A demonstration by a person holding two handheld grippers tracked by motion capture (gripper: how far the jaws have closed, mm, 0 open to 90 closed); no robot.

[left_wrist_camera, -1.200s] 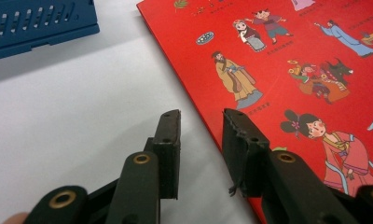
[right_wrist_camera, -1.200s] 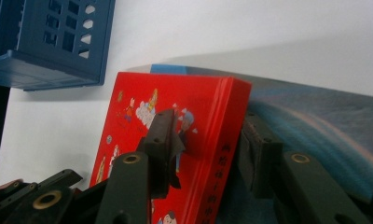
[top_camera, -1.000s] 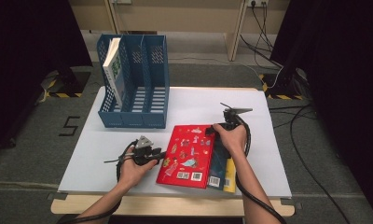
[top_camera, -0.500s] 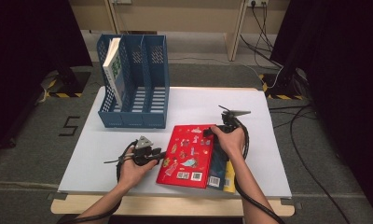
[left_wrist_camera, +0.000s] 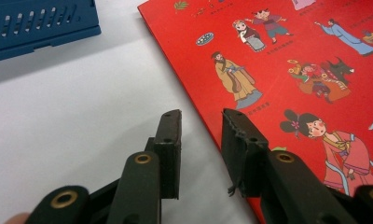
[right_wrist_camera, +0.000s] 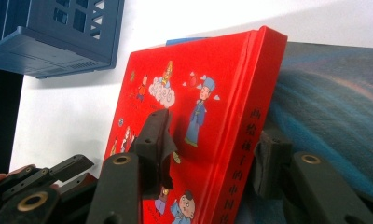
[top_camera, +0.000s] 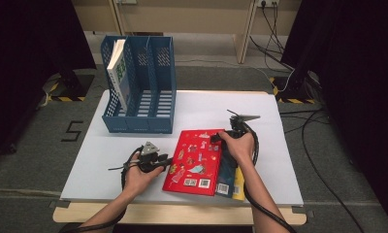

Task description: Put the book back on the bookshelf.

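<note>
The red book (top_camera: 194, 160), its cover full of cartoon figures, lies atop a blue book (top_camera: 227, 170) on the table (top_camera: 85, 165); right gripper (right_wrist_camera: 212, 149) straddles its spine, jaws just opening, unclamped; left gripper (left_wrist_camera: 201, 140) gapes empty at its edge; the right gripper view reveals spine lettering.

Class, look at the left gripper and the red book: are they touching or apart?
Cannot tell. In the left gripper view the left gripper straddles the red book's edge, one jaw over the cover, but no view plainly shows contact or a gap.

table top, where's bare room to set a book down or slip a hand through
The white table top is free along its right edge beyond the right gripper, and across the back between there and the blue plastic file rack. The front-left corner is also bare. It is crowded at front centre, where the left gripper meets the red hardcover picture book stacked on other books.
</note>
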